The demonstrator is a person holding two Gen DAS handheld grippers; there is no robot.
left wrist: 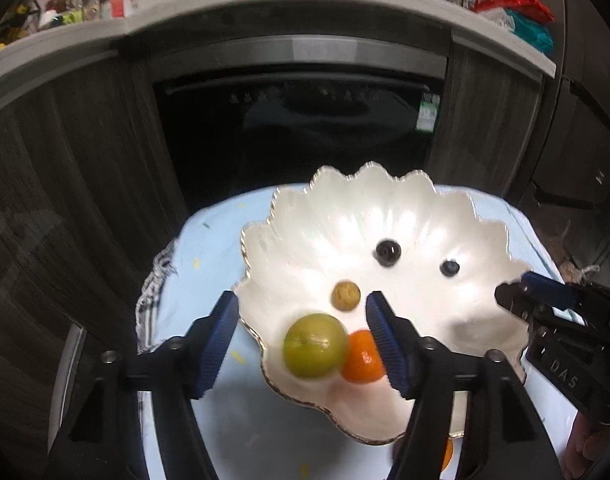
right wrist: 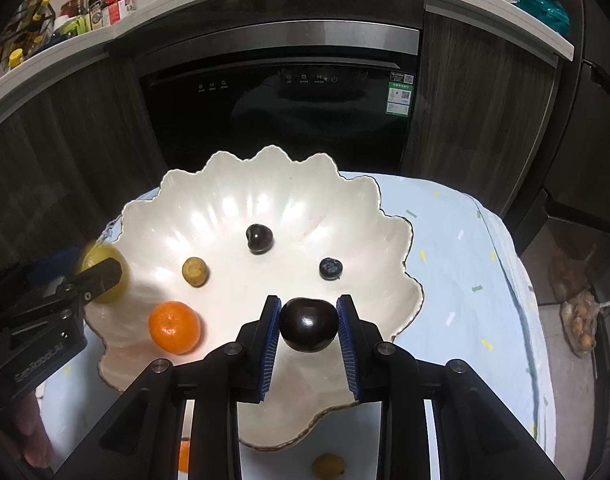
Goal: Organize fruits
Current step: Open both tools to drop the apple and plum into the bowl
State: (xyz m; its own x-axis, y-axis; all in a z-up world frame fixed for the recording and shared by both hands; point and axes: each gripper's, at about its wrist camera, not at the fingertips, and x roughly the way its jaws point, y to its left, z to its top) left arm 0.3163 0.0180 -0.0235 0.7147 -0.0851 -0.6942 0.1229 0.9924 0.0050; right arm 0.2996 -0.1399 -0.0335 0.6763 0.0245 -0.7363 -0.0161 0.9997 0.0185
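Note:
A white shell-shaped dish (left wrist: pixel 385 216) (right wrist: pixel 265 184) sits on a pale blue cloth. In it lie a green round fruit (left wrist: pixel 315 345) (right wrist: pixel 89 258), a tangerine (left wrist: pixel 363 358) (right wrist: pixel 174 327), a small tan fruit (left wrist: pixel 345 295) (right wrist: pixel 195 271), a dark cherry (left wrist: pixel 387 252) (right wrist: pixel 259 237) and a blueberry (left wrist: pixel 449 267) (right wrist: pixel 330 268). My left gripper (left wrist: pixel 303 344) is open, its jaws on either side of the green fruit and apart from it. My right gripper (right wrist: pixel 309 330) (left wrist: pixel 517 300) is shut on a dark plum (right wrist: pixel 309 323) just above the dish's near right part.
The cloth-covered table (right wrist: pixel 465 280) ends close behind the dish, facing a black dishwasher (right wrist: pixel 277 112). Another orange fruit (right wrist: pixel 183 456) (left wrist: pixel 447 454) and a yellow fruit (right wrist: pixel 327 466) lie on the cloth in front of the dish. A bag (right wrist: pixel 581 320) lies on the floor, right.

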